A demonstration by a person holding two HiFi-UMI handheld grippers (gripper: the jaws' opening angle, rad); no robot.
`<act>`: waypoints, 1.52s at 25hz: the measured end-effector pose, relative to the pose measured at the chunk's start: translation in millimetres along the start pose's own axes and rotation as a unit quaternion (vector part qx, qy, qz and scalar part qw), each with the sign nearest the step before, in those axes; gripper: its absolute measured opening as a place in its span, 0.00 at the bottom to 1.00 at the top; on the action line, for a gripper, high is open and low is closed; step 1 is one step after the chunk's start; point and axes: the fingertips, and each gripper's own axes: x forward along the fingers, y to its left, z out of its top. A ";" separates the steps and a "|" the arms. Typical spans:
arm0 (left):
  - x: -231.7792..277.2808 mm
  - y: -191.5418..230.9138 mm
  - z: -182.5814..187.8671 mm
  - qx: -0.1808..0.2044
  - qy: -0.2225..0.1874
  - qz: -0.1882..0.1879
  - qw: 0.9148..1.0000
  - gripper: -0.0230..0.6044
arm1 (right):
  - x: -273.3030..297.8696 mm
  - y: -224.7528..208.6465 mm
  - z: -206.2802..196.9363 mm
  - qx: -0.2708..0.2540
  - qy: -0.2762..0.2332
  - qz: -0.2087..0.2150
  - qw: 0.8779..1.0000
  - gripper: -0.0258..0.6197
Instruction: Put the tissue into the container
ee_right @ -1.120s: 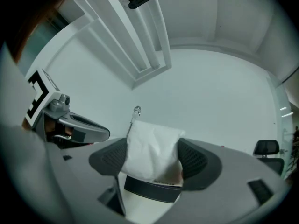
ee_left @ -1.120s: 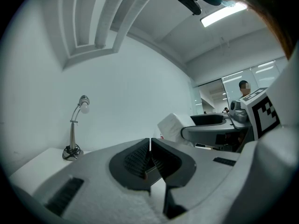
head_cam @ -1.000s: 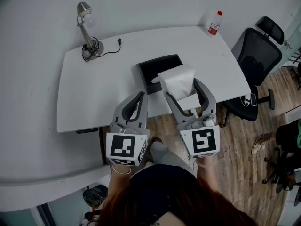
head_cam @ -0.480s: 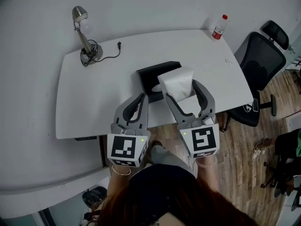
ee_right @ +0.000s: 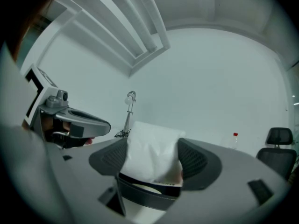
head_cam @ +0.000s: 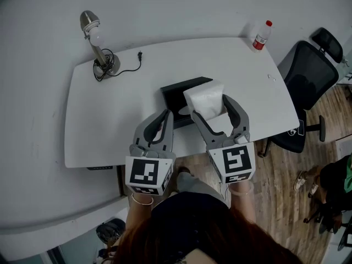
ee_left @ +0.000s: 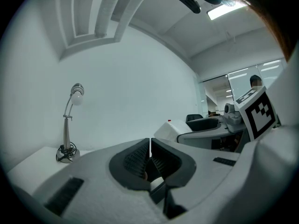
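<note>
Two grippers are in frame, and one of them is loaded. Upper left of the head view: silver gooseneck desk lamp [head_cam: 94,43] standing on the white curved table [head_cam: 110,120].

Lower centre-left: left gripper [head_cam: 164,114], jaws pressed together on nothing, held at the table's near edge.

Centre: black rectangular open-top container [head_cam: 177,92], long axis running roughly left to right across the frame.

Just right of centre: right gripper [head_cam: 210,104], clamped on the soft white tissue pack [head_cam: 204,97]. The pack rises out of the jaws and overlaps the container's right end.

Judgement: the opening lies just ahead and left of the load, and the right gripper is the nearer one. A short shift left and forward, then lowering, seems needed before release.

Hard to make out:
- The pack hides the container's right part.
- Whether the pack touches the rim cannot be told.
- The right gripper view shows no container.

Upper right: clear red-capped bottle [head_cam: 262,36]. Right edge: black office chair [head_cam: 308,70].
</note>
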 end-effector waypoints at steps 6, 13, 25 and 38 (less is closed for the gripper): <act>11.4 8.4 -6.3 -0.006 0.009 0.002 1.000 0.08 | 18.4 -4.0 -11.4 0.007 0.022 0.008 1.000 0.60; 23.0 16.2 -15.3 -0.016 0.020 0.003 1.000 0.08 | 34.6 -6.2 -27.2 0.014 0.048 0.016 0.999 0.60; 39.1 20.1 -34.9 -0.028 0.039 0.003 0.999 0.08 | 56.9 -12.0 -55.8 0.021 0.090 0.028 0.995 0.60; 54.4 27.2 -47.0 -0.037 0.054 0.007 0.998 0.08 | 75.9 -6.4 -84.5 0.036 0.134 0.049 0.989 0.59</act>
